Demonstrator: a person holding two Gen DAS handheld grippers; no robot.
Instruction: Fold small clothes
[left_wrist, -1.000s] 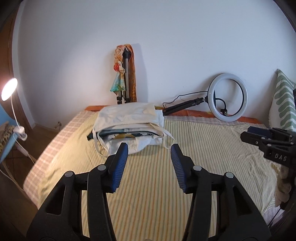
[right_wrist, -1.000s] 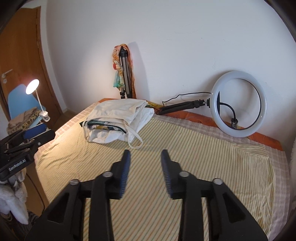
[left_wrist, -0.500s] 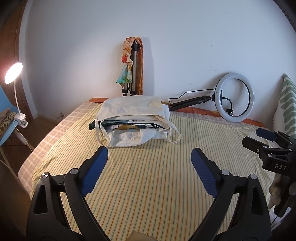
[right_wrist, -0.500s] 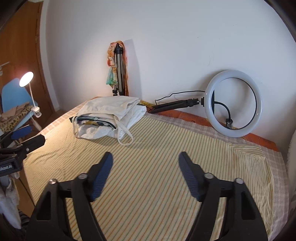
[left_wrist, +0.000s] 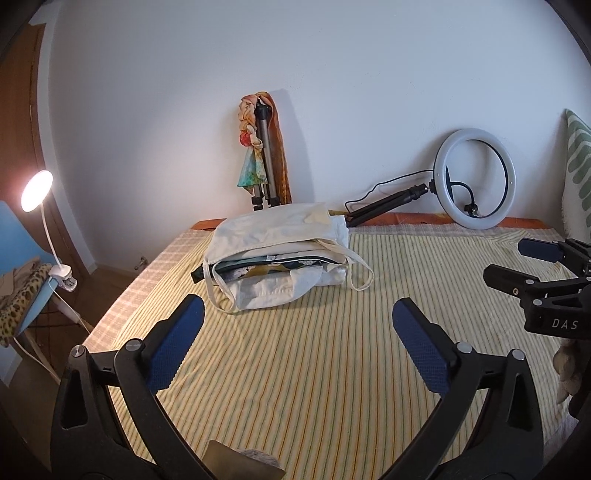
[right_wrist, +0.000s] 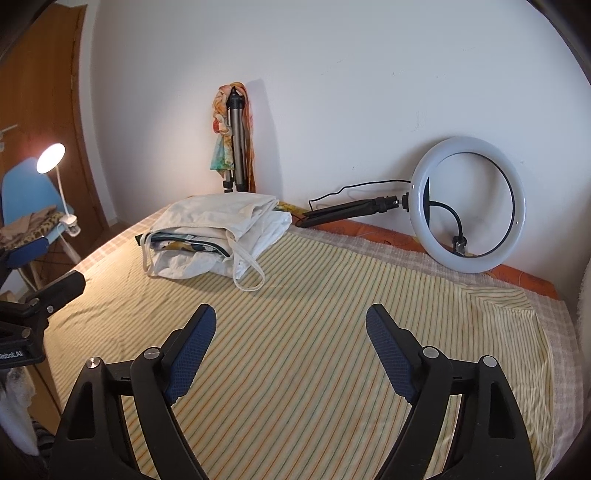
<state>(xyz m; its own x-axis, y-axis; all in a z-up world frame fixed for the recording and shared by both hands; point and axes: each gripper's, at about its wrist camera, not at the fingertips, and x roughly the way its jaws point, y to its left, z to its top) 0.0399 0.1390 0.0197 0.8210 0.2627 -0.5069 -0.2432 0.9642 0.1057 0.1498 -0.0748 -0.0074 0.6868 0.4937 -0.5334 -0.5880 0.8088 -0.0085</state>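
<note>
A white cloth bag stuffed with folded small clothes (left_wrist: 280, 251) lies on the far side of a striped bed cover (left_wrist: 314, 362); it also shows in the right wrist view (right_wrist: 218, 236). My left gripper (left_wrist: 297, 325) is open wide and empty, held over the cover short of the bag. My right gripper (right_wrist: 290, 332) is open wide and empty over the cover, to the right of the bag. The right gripper also shows at the right edge of the left wrist view (left_wrist: 532, 269), and the left one at the left edge of the right wrist view (right_wrist: 40, 295).
A ring light (right_wrist: 467, 205) on a black stand leans on the wall at the back right. A tripod draped with a colourful scarf (left_wrist: 264, 151) stands behind the bag. A lit clip lamp (left_wrist: 37, 186) and blue chair (right_wrist: 27, 192) are left of the bed.
Both grippers have opened from nearly closed to wide open. Both views have shifted a little, with the bag now nearer the middle.
</note>
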